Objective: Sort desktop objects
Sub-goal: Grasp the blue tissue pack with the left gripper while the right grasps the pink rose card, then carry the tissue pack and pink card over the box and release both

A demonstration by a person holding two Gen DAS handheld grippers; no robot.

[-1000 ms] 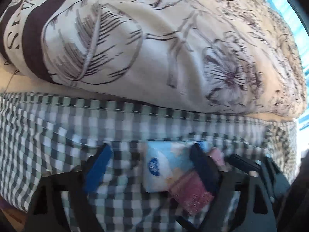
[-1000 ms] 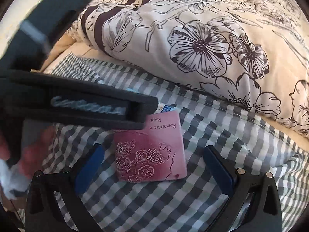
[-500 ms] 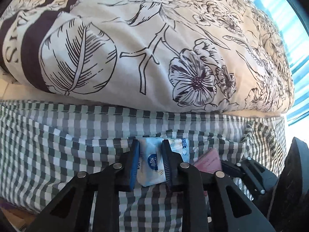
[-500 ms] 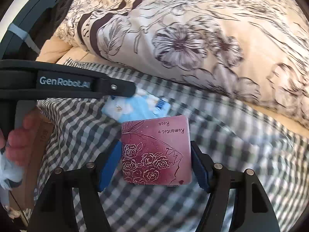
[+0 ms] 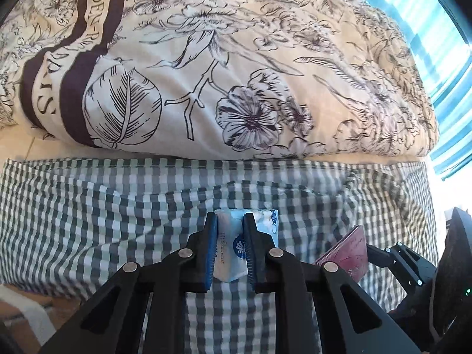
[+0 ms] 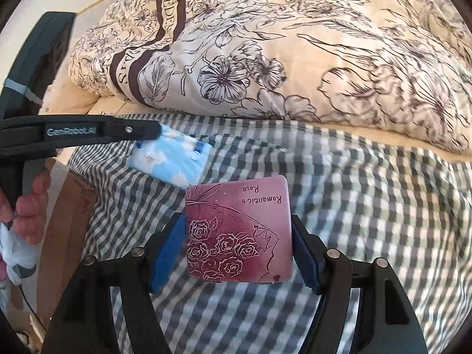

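Below the floral quilt [image 5: 236, 67], left gripper [image 5: 230, 246] clamped the pale-blue tissue pack [image 5: 228, 253], right gripper [image 6: 239, 233] the maroon rose-printed square tin [image 6: 239, 230]; both items were gripped, neither seemingly yet sorted.

Both grippers [image 5: 230, 250] [image 6: 239, 253] are black frames — blue ribbed pads, silver rivets; one carries "GenRobot.AI" lettering.

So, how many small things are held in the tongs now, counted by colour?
Light blue: 1, the tissue pack in the left tongs.
Dark pink: 1, the rose card in the right tongs.
Total: 2, both over the checked cloth.
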